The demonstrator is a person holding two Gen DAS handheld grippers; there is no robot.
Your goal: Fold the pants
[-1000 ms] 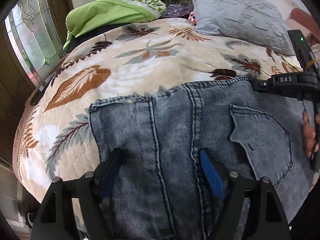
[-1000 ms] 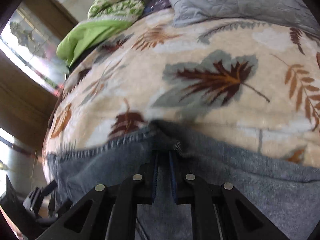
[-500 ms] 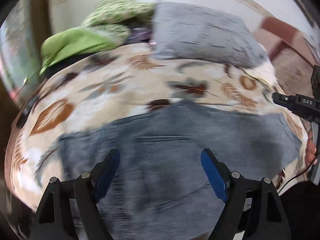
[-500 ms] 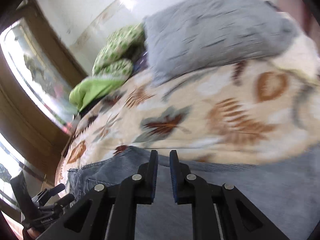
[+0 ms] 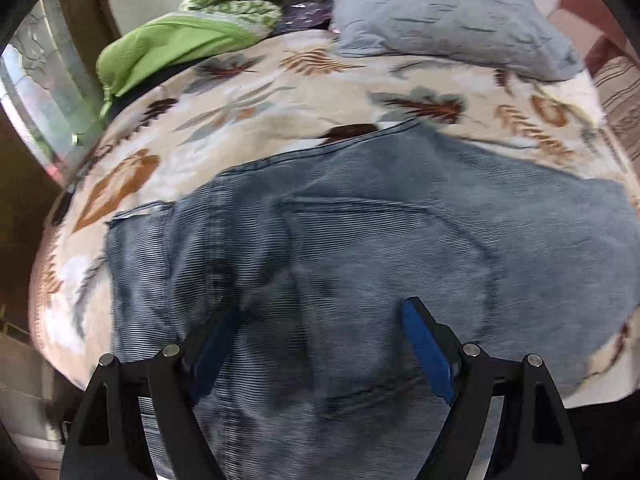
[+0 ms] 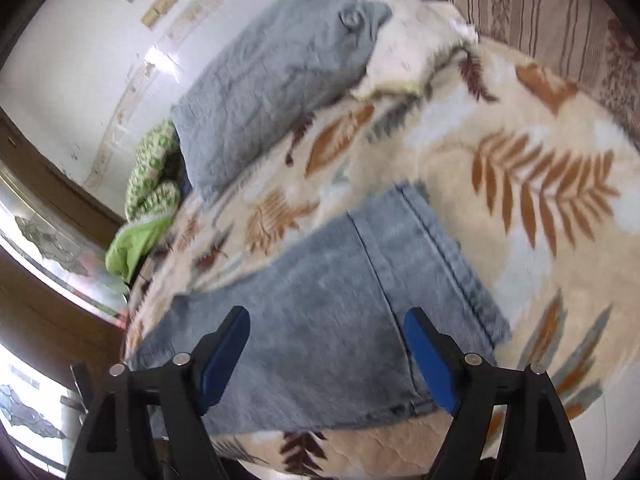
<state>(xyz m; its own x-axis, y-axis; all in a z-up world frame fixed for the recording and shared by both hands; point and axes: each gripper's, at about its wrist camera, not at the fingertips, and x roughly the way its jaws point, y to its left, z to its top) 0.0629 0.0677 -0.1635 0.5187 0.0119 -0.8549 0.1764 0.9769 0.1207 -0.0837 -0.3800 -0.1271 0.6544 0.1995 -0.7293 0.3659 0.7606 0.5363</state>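
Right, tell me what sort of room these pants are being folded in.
Most likely a bedroom in a home. The jeans lie on a bed covered by a leaf-patterned blanket, with a grey pillow at its far end by the wall and a green bundle of bedding beside it.

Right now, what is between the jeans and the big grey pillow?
Only the leaf-print blanket. In the left wrist view it lies bare between the jeans and the grey pillow.
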